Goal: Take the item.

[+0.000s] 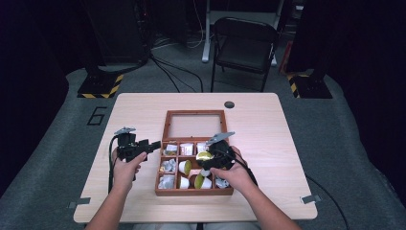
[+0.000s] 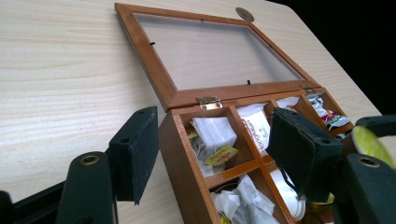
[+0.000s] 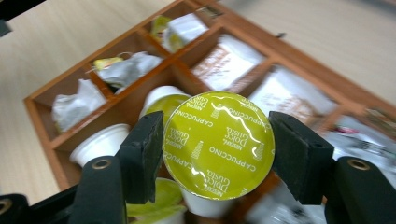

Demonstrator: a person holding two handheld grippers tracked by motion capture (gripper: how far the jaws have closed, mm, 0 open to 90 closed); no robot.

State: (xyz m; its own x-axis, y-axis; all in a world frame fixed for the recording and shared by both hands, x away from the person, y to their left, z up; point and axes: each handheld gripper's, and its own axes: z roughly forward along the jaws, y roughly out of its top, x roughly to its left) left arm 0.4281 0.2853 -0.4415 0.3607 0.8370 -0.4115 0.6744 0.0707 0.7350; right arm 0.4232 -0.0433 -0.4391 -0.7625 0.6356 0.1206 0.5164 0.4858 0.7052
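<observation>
An open wooden box point(image 1: 194, 192) with several compartments sits mid-table, its glass lid point(image 1: 195, 125) lying flat behind it. My right gripper point(image 1: 207, 158) hangs over the box's middle, shut on a capsule point(image 3: 218, 144) with a yellow-green "Cappuccino" foil lid. Both pads point(image 3: 142, 154) press on the capsule's rim in the right gripper view. My left gripper point(image 1: 155, 144) rests at the box's left side, open. In the left gripper view, the box's back-left corner point(image 2: 182, 154) lies between the jaws of my left gripper point(image 2: 217, 154), and neither pad grips it.
Compartments hold white tea-bag packets point(image 2: 215, 133) and more white capsules point(image 3: 100, 140) with green lids. Bare table point(image 1: 143, 110) spreads left, right and behind the box, with a round cable hole point(image 1: 229, 104) at the back. A black chair point(image 1: 244, 45) stands beyond the table.
</observation>
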